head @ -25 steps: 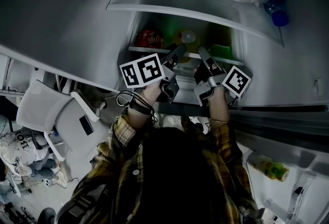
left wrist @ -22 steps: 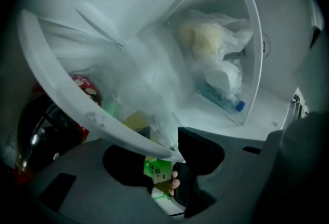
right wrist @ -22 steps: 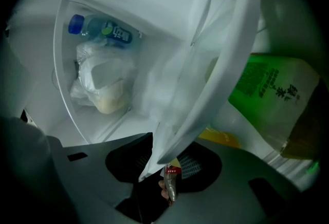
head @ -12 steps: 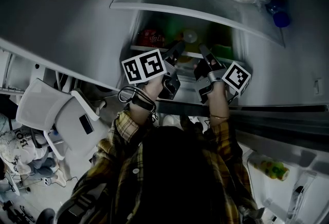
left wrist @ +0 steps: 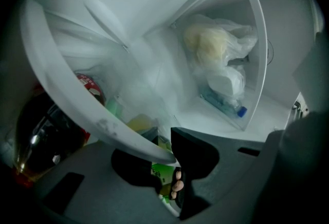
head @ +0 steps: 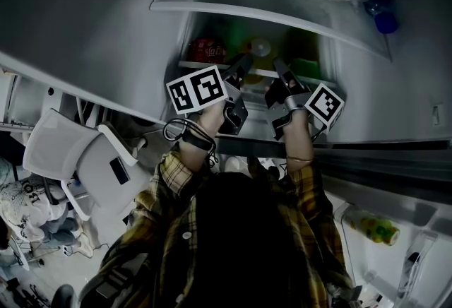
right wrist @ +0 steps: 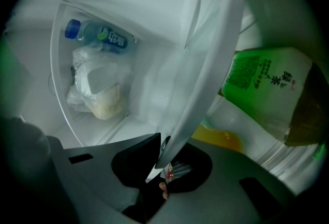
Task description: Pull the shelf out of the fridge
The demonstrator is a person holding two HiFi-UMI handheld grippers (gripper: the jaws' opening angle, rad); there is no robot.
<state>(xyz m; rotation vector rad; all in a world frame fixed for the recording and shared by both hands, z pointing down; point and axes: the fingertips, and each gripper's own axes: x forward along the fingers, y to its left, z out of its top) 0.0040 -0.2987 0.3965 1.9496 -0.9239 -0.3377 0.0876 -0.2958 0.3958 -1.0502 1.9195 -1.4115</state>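
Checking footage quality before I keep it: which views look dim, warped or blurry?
Head view: dim overall, darkest in the corners; the shelf is small but fairly sharp. Left gripper view: fisheye curves the shelf edge, which is soft up close. Right gripper view: same warp and blur; the green label print is sharp.

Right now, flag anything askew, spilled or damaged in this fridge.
Nothing looks spilled or broken. Only oddity: the white-rimmed translucent shelf seems still loaded: a red-labelled dark bottle and a green-labelled tea bottle.
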